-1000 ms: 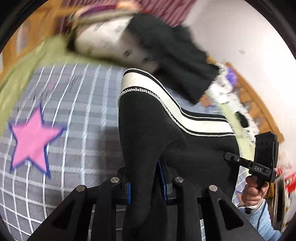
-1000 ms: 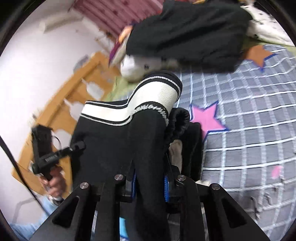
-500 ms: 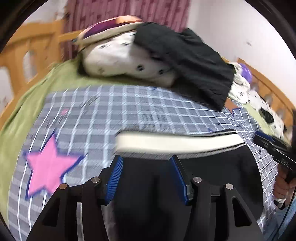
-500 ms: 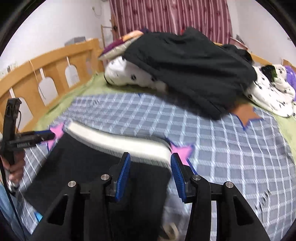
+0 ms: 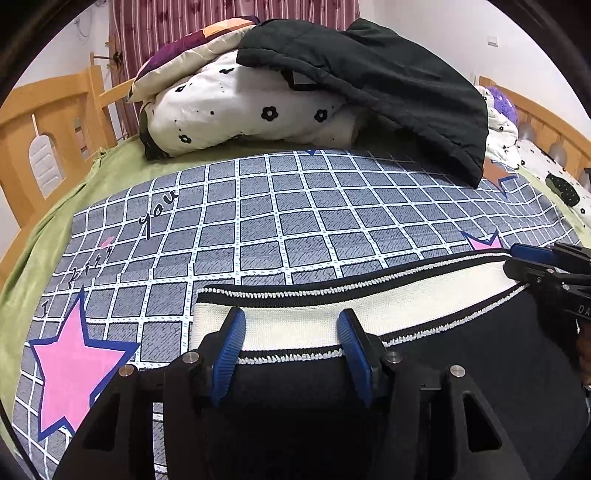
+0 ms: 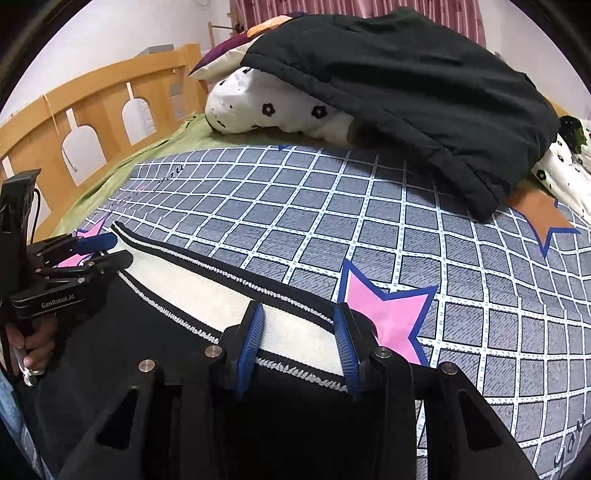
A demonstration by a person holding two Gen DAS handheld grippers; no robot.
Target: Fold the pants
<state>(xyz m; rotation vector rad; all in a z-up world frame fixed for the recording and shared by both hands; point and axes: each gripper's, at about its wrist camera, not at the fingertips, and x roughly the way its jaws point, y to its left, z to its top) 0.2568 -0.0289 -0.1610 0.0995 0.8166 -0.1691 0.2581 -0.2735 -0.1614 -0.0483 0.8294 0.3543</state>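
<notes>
Black pants (image 5: 461,369) spread flat on a grey checked bedspread (image 5: 295,221) with pink stars, white-and-black waistband (image 5: 369,306) toward the pillows. Left gripper (image 5: 290,332) poised over the waistband's left end, blue pads (image 5: 231,343) apart, band seen between them, not pinched. Right gripper (image 6: 299,332) likewise over the right end, jaws closing, pads still clear of the cloth. Beyond, a floral white duvet (image 5: 251,110) under a black jacket (image 5: 388,85), green sheet (image 5: 44,236), wooden bed rails (image 6: 92,122), striped maroon curtain (image 5: 166,26), white walls.
</notes>
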